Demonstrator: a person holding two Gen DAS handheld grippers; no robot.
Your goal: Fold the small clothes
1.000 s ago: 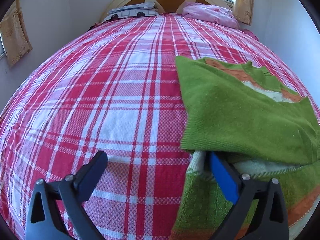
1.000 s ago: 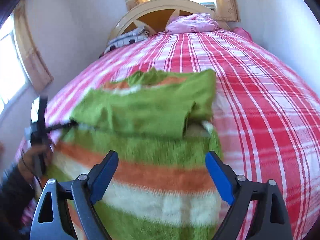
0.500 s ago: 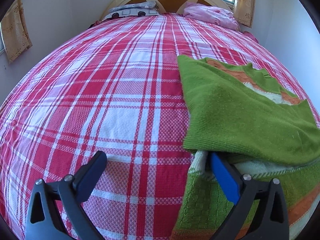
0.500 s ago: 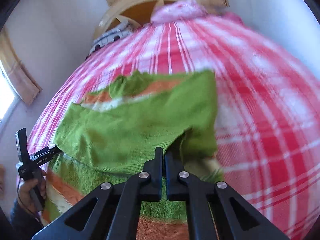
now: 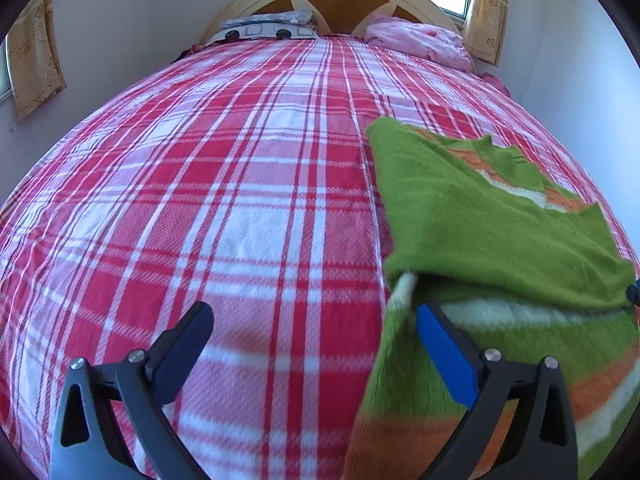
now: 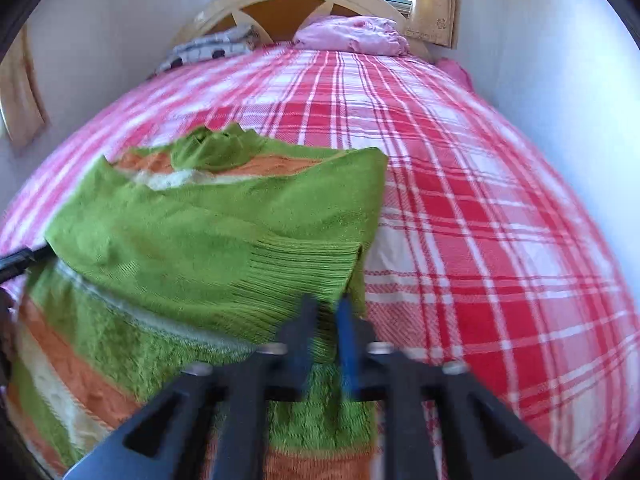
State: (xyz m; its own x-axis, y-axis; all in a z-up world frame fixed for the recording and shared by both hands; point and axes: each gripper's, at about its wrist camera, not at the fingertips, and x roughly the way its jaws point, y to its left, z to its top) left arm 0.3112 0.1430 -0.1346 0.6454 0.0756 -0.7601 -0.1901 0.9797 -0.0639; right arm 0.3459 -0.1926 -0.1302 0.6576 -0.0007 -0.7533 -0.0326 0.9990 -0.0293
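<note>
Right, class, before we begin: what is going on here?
A person with a gripper in each hand is folding a green sweater with orange and white stripes on a red plaid bedspread. One green sleeve already lies across the body. The right gripper, its jaws opening, has the ribbed cuff between them. The left gripper stands wide open at the sweater's other edge, gripping nothing.
</note>
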